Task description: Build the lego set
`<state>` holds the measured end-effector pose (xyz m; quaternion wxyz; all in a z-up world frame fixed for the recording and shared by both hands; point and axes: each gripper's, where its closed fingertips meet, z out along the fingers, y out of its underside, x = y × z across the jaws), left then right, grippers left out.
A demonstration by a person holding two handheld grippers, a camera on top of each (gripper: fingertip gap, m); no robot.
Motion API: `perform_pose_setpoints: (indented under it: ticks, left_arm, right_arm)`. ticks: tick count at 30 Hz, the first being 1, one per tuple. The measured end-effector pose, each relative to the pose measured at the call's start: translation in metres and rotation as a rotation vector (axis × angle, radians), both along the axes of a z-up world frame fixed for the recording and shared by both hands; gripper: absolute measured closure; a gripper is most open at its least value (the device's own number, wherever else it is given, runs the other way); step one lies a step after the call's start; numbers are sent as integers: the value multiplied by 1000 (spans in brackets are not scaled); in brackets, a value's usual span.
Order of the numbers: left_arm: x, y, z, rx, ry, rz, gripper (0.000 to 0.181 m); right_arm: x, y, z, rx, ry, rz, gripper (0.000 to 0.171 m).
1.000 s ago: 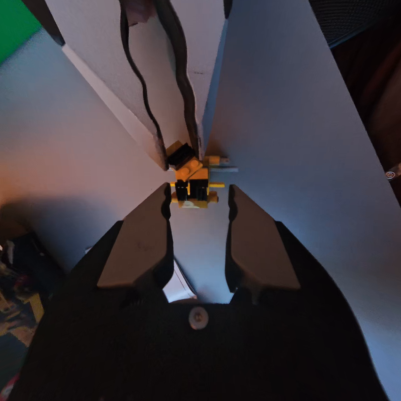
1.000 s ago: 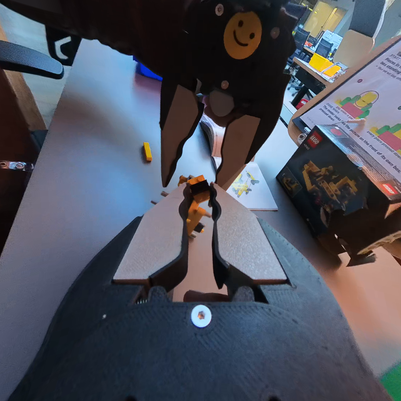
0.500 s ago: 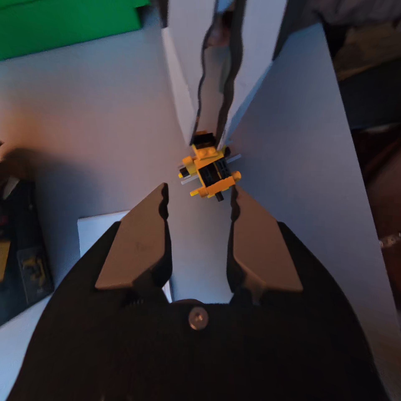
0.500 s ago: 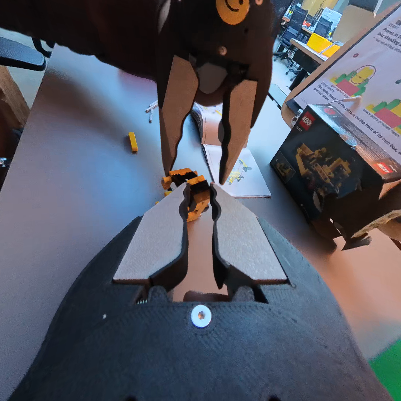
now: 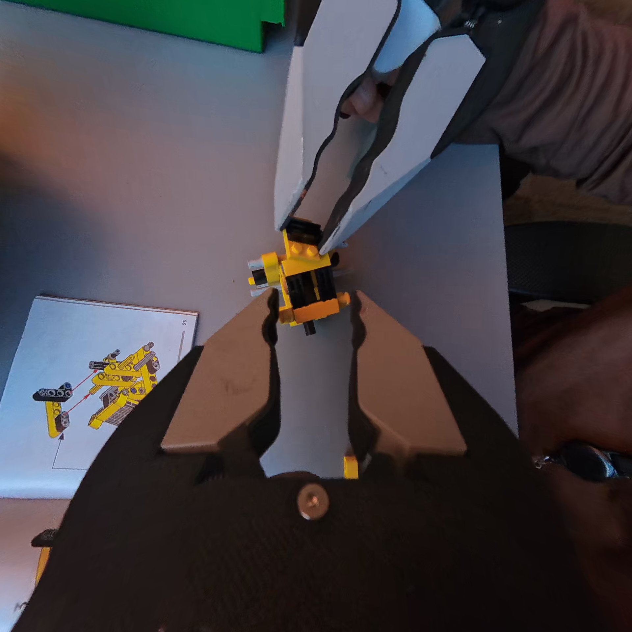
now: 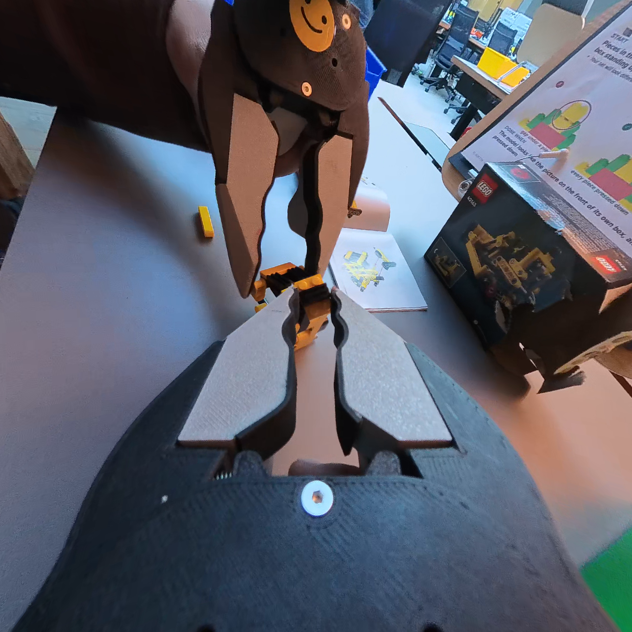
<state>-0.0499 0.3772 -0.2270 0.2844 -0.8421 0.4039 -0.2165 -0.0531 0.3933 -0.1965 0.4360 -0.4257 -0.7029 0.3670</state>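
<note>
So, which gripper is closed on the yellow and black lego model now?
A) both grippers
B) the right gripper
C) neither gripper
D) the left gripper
B: the right gripper pinches the lego model at one end, while the left gripper stands open around the other end without clamping it.

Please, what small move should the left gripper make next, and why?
Probably close the left gripper on the free end of the yellow-and-black model. Its fingers are open on either side of that end, while the right gripper already pinches the other end.
</note>
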Motion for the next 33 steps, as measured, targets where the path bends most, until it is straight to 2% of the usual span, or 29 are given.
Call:
perform_pose_setpoints:
  ticks: [1,6,10,13,16,19,23,33]
  left_arm:
    - [0,0,0,6,1,-4,143]
    - [-6,0,5,5,20,-43,149]
    - [-12,6,11,-8,22,-71,149]
    - [-11,4,15,-58,12,-126,149]
    - [-16,7,12,-133,100,-168,150]
    - [-13,5,10,-226,153,-240,149]
    - [-2,12,7,-269,208,-303,149]
    - [20,21,2,-244,228,-417,149]
  right_arm:
    - [0,1,0,1,1,-5,156]
    - [4,7,-1,12,-3,-35,156]
    - [6,11,-18,69,-78,-64,156]
    - [8,13,-7,36,-35,-74,156]
    - [11,16,11,-33,47,-74,156]
    - [13,18,13,-56,59,-75,156]
    - [11,15,5,-60,26,-58,156]
    - [18,27,-24,-61,-108,-88,157]
